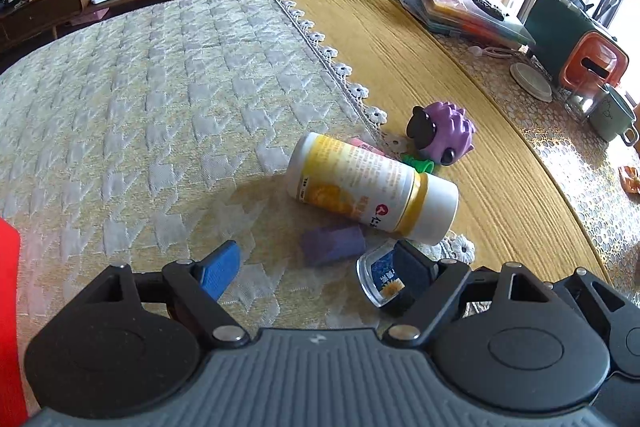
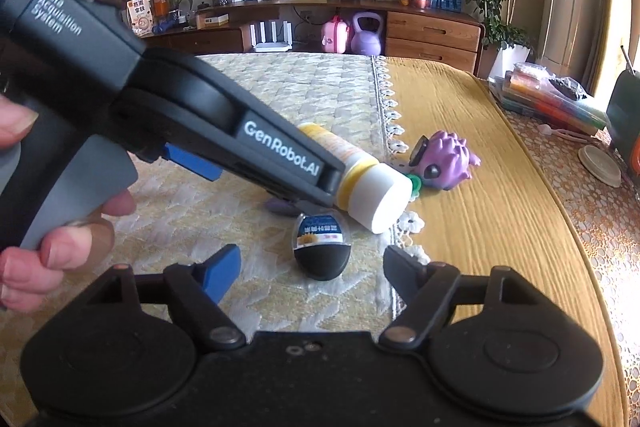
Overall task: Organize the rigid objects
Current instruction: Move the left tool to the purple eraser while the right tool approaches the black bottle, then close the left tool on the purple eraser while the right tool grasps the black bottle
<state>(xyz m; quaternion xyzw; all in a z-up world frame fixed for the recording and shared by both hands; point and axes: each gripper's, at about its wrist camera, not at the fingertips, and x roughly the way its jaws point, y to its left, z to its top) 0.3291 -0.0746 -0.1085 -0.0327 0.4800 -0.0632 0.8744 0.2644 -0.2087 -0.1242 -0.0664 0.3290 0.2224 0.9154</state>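
A white bottle with a yellow label (image 1: 372,187) lies on its side on the quilted cloth (image 1: 160,107). Just in front of it sits a purple block (image 1: 332,245), in the gap of my left gripper (image 1: 316,269), which is open and touches nothing. A small black and clear egg-shaped case (image 2: 322,247) lies between and slightly ahead of the fingers of my right gripper (image 2: 314,273); the pads stand apart from it, so the gripper is open. A purple hedgehog toy (image 1: 444,131) and a green piece (image 1: 418,163) sit behind the bottle.
The left gripper's housing (image 2: 160,107), held by a hand (image 2: 60,247), crosses the right wrist view and hides part of the bottle. A stack of folders (image 1: 460,11), a coaster (image 1: 530,81), a mug (image 1: 612,115) and an orange-green container (image 1: 580,43) stand at the right. A red object (image 1: 8,307) shows at the left edge.
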